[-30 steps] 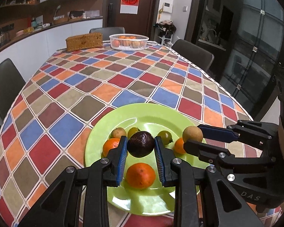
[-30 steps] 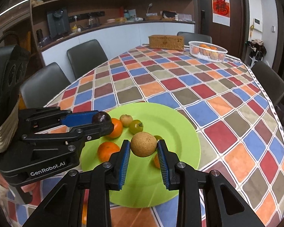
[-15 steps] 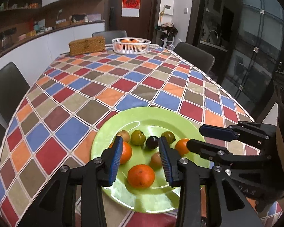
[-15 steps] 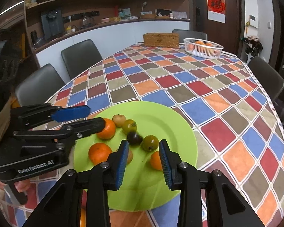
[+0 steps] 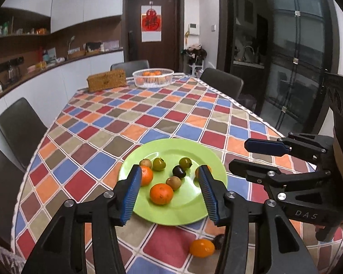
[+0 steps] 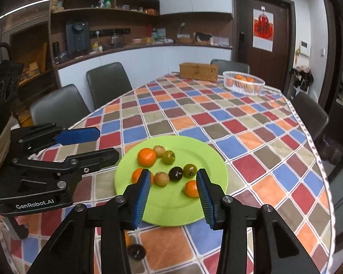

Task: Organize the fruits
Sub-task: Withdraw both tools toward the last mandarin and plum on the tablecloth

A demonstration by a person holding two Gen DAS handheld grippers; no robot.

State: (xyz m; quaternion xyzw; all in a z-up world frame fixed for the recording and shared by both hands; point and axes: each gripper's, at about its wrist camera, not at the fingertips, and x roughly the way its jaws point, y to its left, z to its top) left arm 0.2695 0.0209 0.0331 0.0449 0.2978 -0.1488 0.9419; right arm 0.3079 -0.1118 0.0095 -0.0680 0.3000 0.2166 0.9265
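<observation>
Left wrist view: both grippers (image 5: 170, 191) (image 6: 173, 196) gape wide, seemingly empty, above the plate (image 5: 189, 207).

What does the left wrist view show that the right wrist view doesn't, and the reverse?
Only the left wrist view shows the dark glass doors and a whole orange fruit on the cloth nearer than the plate. Only the right wrist view shows the wall shelves. Both show the green plate with its fruits, the white basket, the wicker box, and the open left gripper and open right gripper.

Dark door (image 5: 153, 29), chairs (image 6: 107, 83) (grey), shelves (image 6: 103, 11)
</observation>
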